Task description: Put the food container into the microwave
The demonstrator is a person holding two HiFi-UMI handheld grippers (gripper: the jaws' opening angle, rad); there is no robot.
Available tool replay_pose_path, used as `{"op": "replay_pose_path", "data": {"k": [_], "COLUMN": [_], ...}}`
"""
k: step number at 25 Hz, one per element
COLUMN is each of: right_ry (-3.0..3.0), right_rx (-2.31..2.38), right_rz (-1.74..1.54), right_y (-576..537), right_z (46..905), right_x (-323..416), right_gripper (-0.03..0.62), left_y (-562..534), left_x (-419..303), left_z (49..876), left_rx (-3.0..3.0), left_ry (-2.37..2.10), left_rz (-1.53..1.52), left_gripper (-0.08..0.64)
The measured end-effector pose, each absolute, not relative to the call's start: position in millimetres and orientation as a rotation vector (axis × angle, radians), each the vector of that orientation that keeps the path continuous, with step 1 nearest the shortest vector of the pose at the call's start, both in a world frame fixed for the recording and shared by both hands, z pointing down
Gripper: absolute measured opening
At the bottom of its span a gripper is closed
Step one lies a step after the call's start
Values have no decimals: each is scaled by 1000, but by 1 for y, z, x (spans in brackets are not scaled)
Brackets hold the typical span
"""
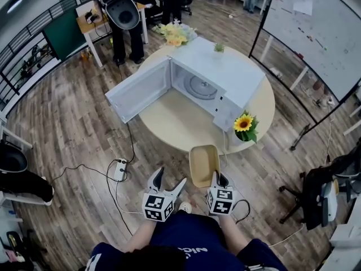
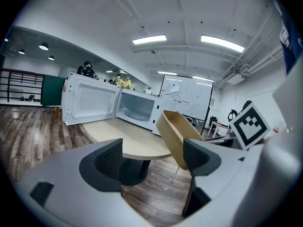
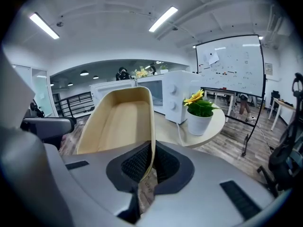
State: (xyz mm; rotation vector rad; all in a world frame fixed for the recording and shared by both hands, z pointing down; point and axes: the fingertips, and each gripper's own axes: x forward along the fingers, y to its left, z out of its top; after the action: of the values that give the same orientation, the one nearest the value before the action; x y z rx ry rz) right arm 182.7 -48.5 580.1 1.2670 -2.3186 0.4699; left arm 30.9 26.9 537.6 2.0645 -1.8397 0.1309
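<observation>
A white microwave (image 1: 217,78) stands on the round table (image 1: 175,126) with its door (image 1: 138,89) swung wide open to the left, showing the glass turntable inside. My right gripper (image 1: 218,178) is shut on the near right rim of an empty tan food container (image 1: 203,164), which hangs over the floor just short of the table's near edge. In the right gripper view the container (image 3: 118,122) rises ahead of the pinching gripper (image 3: 150,162). My left gripper (image 1: 168,180) is open and empty, left of the container (image 2: 177,136). The left gripper (image 2: 154,160) faces the microwave (image 2: 128,109).
A potted sunflower (image 1: 245,126) sits on the table's right edge beside the microwave. A flower bunch (image 1: 175,34) lies at the table's far side. A power strip (image 1: 120,170) and cables lie on the wooden floor. A chair (image 1: 321,196) stands right, a glass wall behind.
</observation>
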Motion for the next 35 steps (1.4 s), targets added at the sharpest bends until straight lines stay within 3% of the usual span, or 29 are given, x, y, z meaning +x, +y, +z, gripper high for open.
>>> {"op": "replay_pose_path", "data": {"k": [14, 35], "right_ry": [-2254, -2041], "right_rx": [1361, 1596], "right_rz": [473, 587], "right_y": [-79, -191], "right_z": [586, 597], "right_x": [168, 44], "right_gripper": [17, 17], "left_y": [-19, -187], "left_x": [10, -118], "left_z": [552, 554], "left_rx": [2106, 2370], "left_ry": [-1776, -1450], "left_rz": [162, 245], "left_gripper": [400, 400]}}
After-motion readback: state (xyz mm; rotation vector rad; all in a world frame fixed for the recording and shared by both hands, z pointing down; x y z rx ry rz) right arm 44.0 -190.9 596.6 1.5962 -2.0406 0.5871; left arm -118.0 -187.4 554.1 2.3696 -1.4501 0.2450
